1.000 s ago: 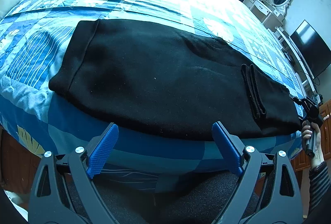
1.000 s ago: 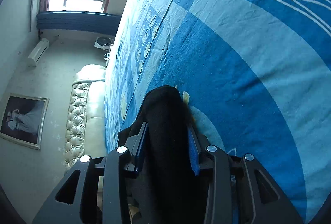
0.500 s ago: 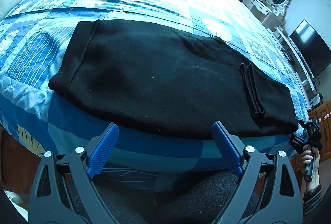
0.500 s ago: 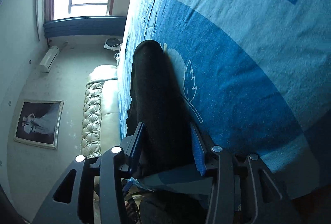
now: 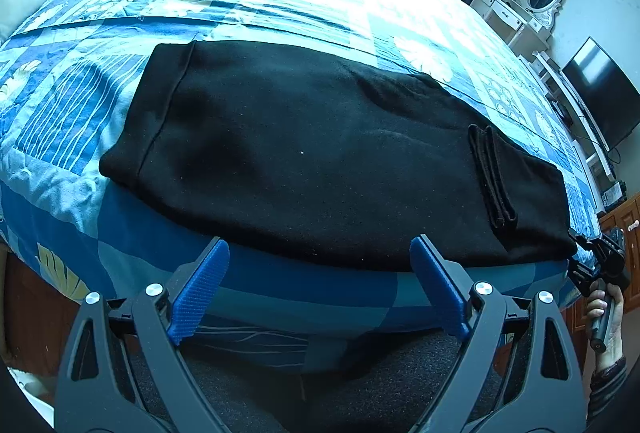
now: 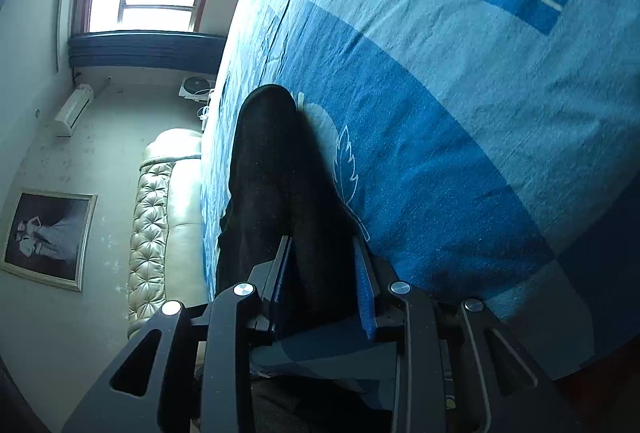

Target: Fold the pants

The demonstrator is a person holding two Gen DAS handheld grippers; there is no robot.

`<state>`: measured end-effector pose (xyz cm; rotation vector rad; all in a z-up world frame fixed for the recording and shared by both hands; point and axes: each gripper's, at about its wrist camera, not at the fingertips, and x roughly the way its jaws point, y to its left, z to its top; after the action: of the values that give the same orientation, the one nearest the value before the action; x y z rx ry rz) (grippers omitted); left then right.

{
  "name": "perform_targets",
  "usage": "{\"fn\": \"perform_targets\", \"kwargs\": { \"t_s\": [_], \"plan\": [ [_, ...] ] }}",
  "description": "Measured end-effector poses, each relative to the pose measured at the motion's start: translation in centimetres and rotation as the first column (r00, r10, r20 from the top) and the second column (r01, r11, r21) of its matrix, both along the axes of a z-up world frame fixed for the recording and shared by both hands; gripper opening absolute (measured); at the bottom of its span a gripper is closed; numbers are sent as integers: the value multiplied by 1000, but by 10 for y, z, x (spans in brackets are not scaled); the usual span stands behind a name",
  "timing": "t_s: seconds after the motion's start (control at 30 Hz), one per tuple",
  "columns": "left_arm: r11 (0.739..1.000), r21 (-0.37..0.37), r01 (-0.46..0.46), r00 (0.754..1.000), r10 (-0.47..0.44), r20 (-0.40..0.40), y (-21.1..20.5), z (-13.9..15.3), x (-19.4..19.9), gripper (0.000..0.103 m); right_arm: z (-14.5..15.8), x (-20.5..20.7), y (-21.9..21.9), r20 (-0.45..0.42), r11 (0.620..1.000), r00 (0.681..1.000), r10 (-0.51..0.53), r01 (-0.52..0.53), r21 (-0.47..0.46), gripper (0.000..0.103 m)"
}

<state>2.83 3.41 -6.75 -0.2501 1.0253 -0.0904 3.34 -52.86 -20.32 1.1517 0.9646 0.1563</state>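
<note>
Clearly the black fleece pants (image 5: pixel 320 169) lie flat along the near edge of the bed's blue patterned bedspread (image 5: pixel 280 5): soft, limp, fairly thick, so best taken at corners. The right gripper (image 6: pixel 324 273) pinches the folded end; the left gripper (image 5: pixel 316 289) hangs spread, empty.

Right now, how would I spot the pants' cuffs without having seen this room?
Find the blue patchwork bed; black pants lie across its near edge. At their right end, near the right gripper, the cuffs form a ribbed double band folded back on top.
</note>
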Motion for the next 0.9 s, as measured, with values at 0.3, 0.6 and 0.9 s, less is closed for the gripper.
{"fn": "perform_targets", "kwargs": {
  "t_s": [0.3,0.6,0.9],
  "plan": [
    [999,-15,-34,999,34,-13,12,-3,5,92,41,26,83,126,986,980,153,-159,42,31],
    [996,-20,-82,997,82,-7,36,0,9,92,22,63,208,97,884,885,455,-462,70,31],
    [994,-40,-100,995,99,-27,73,-7,20,92,23,47,195,94,893,895,437,-444,76,43]
  ]
}}
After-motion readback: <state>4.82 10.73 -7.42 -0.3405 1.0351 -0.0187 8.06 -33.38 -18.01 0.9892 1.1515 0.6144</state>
